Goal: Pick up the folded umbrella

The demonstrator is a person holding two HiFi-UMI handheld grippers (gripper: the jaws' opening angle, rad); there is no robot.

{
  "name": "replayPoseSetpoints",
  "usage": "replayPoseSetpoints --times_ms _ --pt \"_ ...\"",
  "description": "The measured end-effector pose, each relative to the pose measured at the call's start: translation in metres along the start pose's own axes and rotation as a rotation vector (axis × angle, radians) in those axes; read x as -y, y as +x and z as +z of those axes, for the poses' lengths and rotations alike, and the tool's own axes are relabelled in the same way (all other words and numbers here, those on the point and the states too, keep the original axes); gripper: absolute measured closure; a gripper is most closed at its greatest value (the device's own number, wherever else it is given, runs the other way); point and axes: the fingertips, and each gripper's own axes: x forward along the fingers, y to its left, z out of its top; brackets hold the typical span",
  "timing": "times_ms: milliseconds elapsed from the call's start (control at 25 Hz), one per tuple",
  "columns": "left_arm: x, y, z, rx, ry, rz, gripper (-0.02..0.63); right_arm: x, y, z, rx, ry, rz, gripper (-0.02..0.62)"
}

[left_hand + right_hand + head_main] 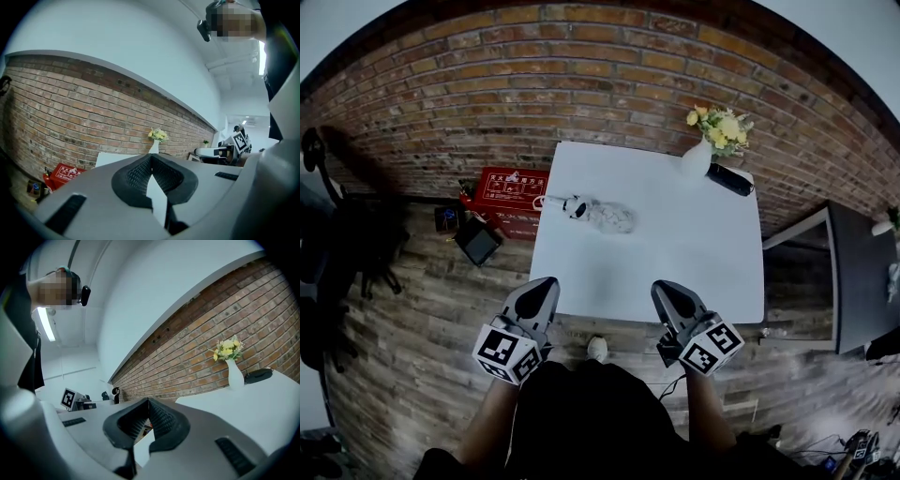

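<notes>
Two grippers, the left gripper (544,286) and the right gripper (664,289), hover at the near edge of the white table (675,253), jaws pressed together on nothing, likely poised for a reach. One folded umbrella (598,214), seemingly patterned, lies well ahead near the table's left edge. One flower vase (699,156) and one dark object (729,178) sit in the far right corner.

White table (675,267), red-brown brick wall (581,75), yellow flowers (719,127), red box (511,192), grey left hand-held gripper (547,281).
</notes>
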Motion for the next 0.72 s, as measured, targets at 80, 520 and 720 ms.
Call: replayPoseSetpoints --times_ms 80,520,720 --pt "-0.001 0.004 -0.002 -0.003 0.000 0.016 0.592 0.006 0.002 0.002 -0.001 -0.002 0.011 0.574" --pt "-0.005 0.018 -0.003 -0.039 0.029 0.035 0.592 0.012 0.009 0.011 0.011 0.003 0.037 0.574" --pt "-0.018 0.033 -0.012 -0.077 0.043 0.008 0.592 0.007 0.020 0.009 0.021 0.009 0.030 0.574"
